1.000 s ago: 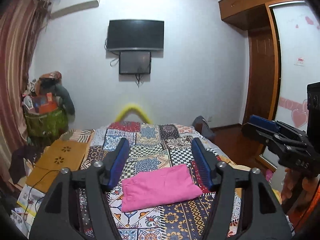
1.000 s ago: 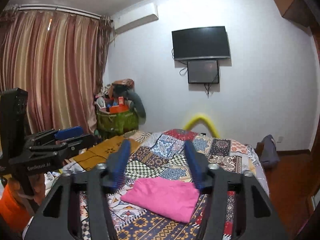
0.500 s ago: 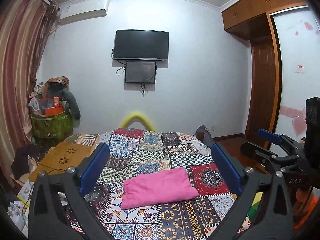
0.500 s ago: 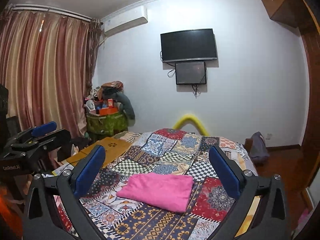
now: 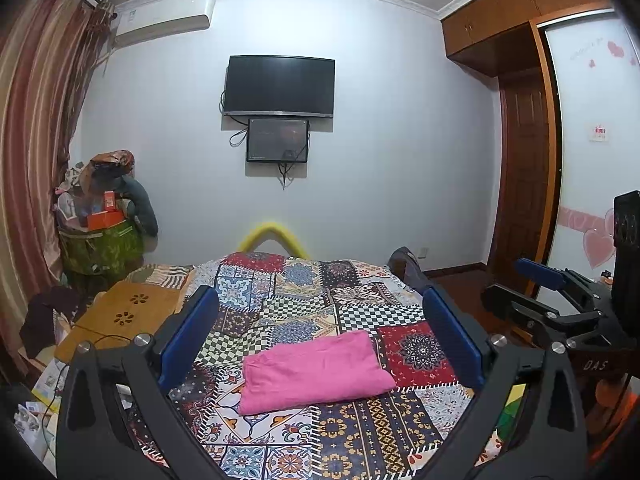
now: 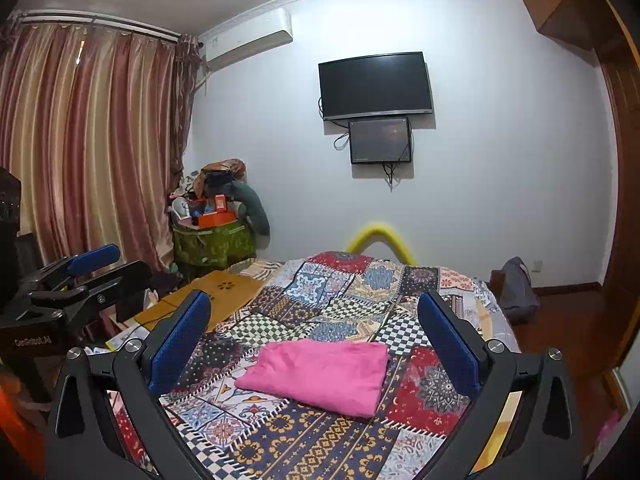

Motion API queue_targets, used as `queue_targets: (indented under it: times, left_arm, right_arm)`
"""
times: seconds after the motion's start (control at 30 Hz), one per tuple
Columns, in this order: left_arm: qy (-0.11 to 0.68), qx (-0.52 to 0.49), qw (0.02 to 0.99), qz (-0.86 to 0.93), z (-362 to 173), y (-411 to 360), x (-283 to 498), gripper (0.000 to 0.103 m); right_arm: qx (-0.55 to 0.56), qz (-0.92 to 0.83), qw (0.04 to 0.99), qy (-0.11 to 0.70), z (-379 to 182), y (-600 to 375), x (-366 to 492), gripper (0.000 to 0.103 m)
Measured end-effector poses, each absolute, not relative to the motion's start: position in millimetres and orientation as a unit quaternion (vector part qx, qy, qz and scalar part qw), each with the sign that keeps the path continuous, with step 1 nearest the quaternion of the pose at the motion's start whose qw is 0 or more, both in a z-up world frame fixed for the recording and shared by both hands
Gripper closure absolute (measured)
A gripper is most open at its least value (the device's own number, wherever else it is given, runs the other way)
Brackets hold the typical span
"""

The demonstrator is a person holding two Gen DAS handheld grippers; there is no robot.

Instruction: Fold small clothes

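A folded pink garment (image 5: 316,372) lies flat on the patchwork bedspread (image 5: 288,304); it also shows in the right wrist view (image 6: 320,372). My left gripper (image 5: 318,336) is open and empty, held above and short of the garment, its blue pads spread wide. My right gripper (image 6: 314,340) is open and empty too, held back from the garment. Each gripper shows at the edge of the other's view: the right one (image 5: 552,304) and the left one (image 6: 80,280).
A wooden board (image 5: 128,316) lies at the bed's left edge, with a full green basket (image 5: 100,248) behind it. A dark bag (image 6: 518,290) sits at the bed's right side. A wardrobe (image 5: 532,200) stands on the right, curtains (image 6: 80,152) on the left.
Both grippers have opened wide from nearly shut. Both have pulled back and up from the folded garment, which has stayed in place.
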State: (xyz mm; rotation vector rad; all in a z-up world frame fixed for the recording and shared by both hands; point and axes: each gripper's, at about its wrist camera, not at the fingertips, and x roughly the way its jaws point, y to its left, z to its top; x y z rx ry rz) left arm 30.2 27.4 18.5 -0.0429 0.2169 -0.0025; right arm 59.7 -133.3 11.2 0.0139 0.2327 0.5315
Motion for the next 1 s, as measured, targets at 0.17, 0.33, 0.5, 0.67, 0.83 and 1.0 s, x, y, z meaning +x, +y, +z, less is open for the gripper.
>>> queue_targets:
  times: [0.17, 0.33, 0.5, 0.67, 0.83, 1.0]
  left_arm:
    - [0.112, -0.027, 0.993, -0.003, 16.8, 29.3, 33.5, 0.0]
    - [0.112, -0.031, 0.993, -0.005, 16.9, 32.6, 34.5, 0.0]
    - [0.111, -0.031, 0.993, -0.005, 17.2, 34.6, 32.6, 0.0]
    - [0.112, -0.032, 0.993, -0.007, 17.2, 34.7, 30.8, 0.0]
    - [0.113, -0.032, 0.993, -0.008, 16.3, 33.1, 31.4, 0.0]
    - [0.114, -0.031, 0.993, -0.01, 16.2, 32.4, 31.3, 0.0]
  right_arm:
    - [0.004, 0.259, 0.959, 0.115, 11.8, -132.7, 57.9, 0.0]
    - [0.004, 0.259, 0.959, 0.116, 13.2, -133.3, 57.6, 0.0]
    - [0.005, 0.258, 0.96, 0.113, 14.3, -134.2, 55.0, 0.0]
    - [0.008, 0.259, 0.959, 0.113, 14.3, -134.0, 54.1, 0.0]
    - [0.009, 0.258, 0.96, 0.111, 15.1, -134.1, 52.1, 0.0]
    - [0.013, 0.258, 0.959, 0.113, 15.0, -135.0, 51.6, 0.0]
